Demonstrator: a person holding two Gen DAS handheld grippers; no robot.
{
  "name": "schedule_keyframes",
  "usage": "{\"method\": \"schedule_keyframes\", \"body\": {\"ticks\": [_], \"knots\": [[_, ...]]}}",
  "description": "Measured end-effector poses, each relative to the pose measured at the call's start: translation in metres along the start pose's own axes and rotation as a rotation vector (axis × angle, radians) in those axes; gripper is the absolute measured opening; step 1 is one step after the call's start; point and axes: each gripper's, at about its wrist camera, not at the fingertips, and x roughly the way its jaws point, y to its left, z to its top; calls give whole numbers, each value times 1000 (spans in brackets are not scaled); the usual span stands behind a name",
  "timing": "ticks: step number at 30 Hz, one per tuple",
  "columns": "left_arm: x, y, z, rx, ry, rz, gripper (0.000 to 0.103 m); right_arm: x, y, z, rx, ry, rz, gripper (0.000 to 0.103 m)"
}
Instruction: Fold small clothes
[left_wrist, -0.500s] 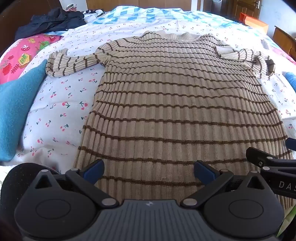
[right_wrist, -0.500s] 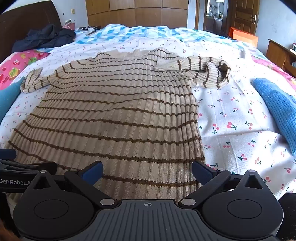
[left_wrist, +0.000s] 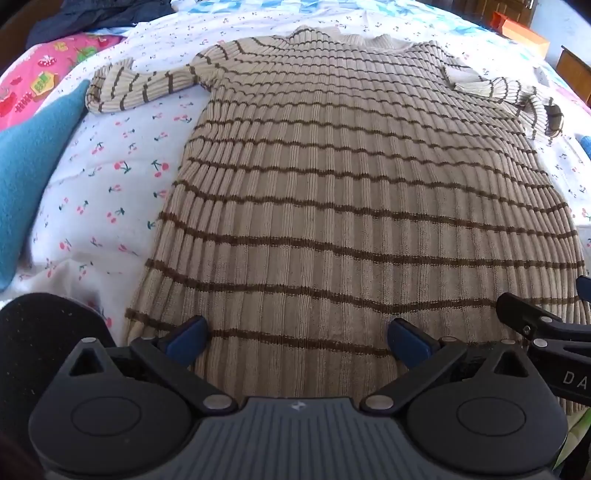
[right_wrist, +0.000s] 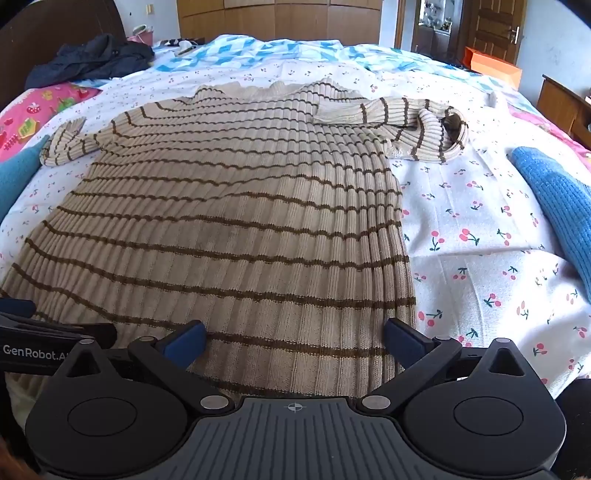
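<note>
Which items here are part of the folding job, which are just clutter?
Job: striped sweater, left gripper, right gripper, both open.
Lying about: dark jacket, blue knit, teal cushion, orange box.

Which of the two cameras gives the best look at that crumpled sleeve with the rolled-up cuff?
The right wrist view: the crumpled sleeve lies whole and sharp there, doubled back with its cuff opening facing the camera. In the left wrist view it sits squeezed at the far right edge, its cuff distorted.

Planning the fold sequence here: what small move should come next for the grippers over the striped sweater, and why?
Probably lower both open grippers, left gripper and right gripper, onto the striped sweater hem and pinch it: it lies flat, unfolded, jaws wide and empty above that near edge.
</note>
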Motion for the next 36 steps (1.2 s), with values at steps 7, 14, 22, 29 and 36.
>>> {"method": "schedule_keyframes", "body": {"ticks": [7,14,22,29,36], "knots": [[1,-2,-1,1,4,5,103,4,1,3,-1,6,0,103],[-3,1,0,5,-5,-12,103,0,1,2,1,-5,3,103],[-18,-5,-3,43,-80,12,103,-6,-1,3,8,-32,15,102],[-23,-5,-2,45,-108,21,103,-8,-2,3,11,-37,12,102],[-26,-5,-2,49,-133,30,103,-10,-2,3,14,-47,16,102]]}}
